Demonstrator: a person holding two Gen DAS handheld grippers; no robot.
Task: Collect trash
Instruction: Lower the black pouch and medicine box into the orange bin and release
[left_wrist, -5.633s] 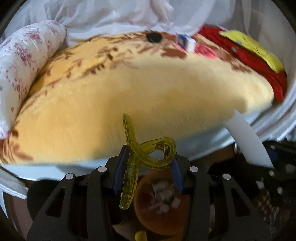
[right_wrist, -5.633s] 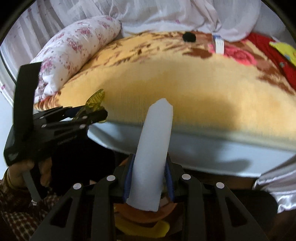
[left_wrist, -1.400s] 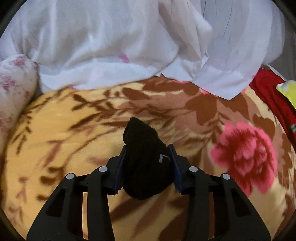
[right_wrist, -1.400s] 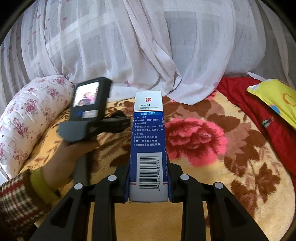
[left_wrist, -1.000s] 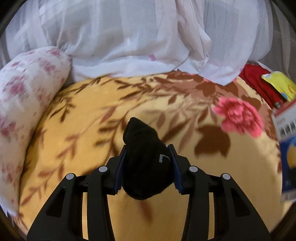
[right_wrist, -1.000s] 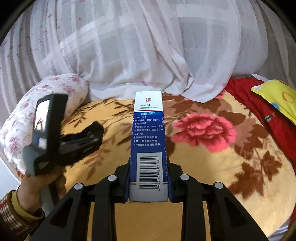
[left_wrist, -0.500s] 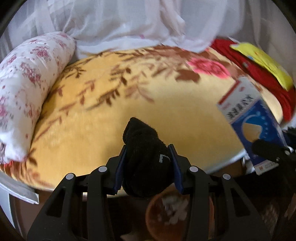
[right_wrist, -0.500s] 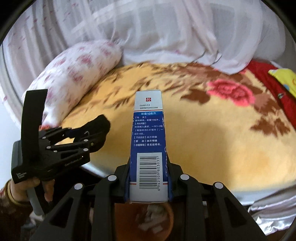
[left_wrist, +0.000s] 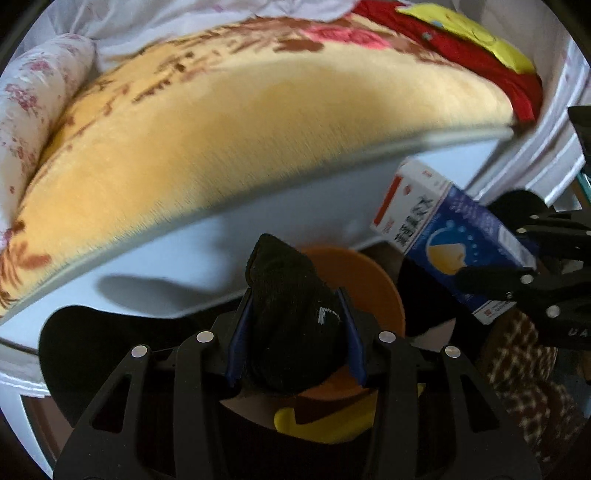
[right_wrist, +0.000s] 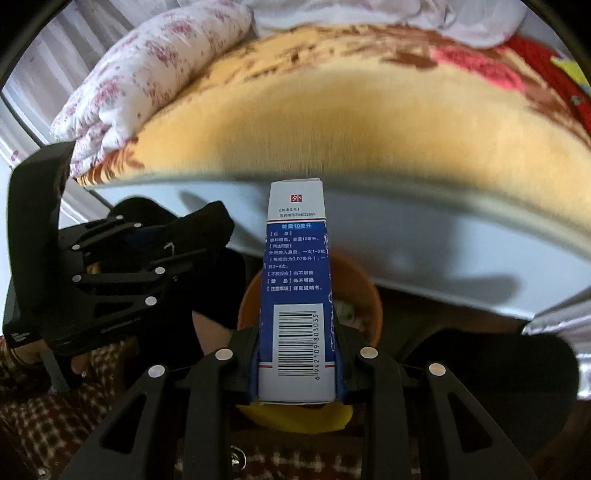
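- Two grippers show, each pinching one thing; one orange bin (left_wrist: 373, 280) stands on the floor at the foot of the bed (left_wrist: 258, 122) and serves as the landmark here.
- The left gripper (left_wrist: 295, 332) has its pads pressed on one black sock (left_wrist: 291, 314), which stands up between them right over the bin's near rim (a small white mark shows on the cloth).
- The right gripper (right_wrist: 297, 354) is clamped on one blue and white box (right_wrist: 297, 280), held upright over the bin, its top end toward the bed.
- Seen from the left wrist, that same box (left_wrist: 443, 236) hangs tilted just right of the bin, with a yellow drop on blue and a red band at its white end.
- Writing on the box: a red square with 外, a line ending Z44022586, 装量10毫升 on the blue band, and a barcode numbered 6942109803035; the finer print is too small to read surely.
- Pale scraps lie inside the bin (right_wrist: 347, 314), too blurred to count.
- One yellow thing (right_wrist: 295, 417) lies on the floor just on the near side of the bin.
- Beyond the bin, the bed carries one yellow flowered blanket, one floral bolster (right_wrist: 155, 74) at its left and one red cloth (left_wrist: 461, 62) at its right.
- One checked sleeve (right_wrist: 48, 406) shows left of the bin, behind the left gripper.
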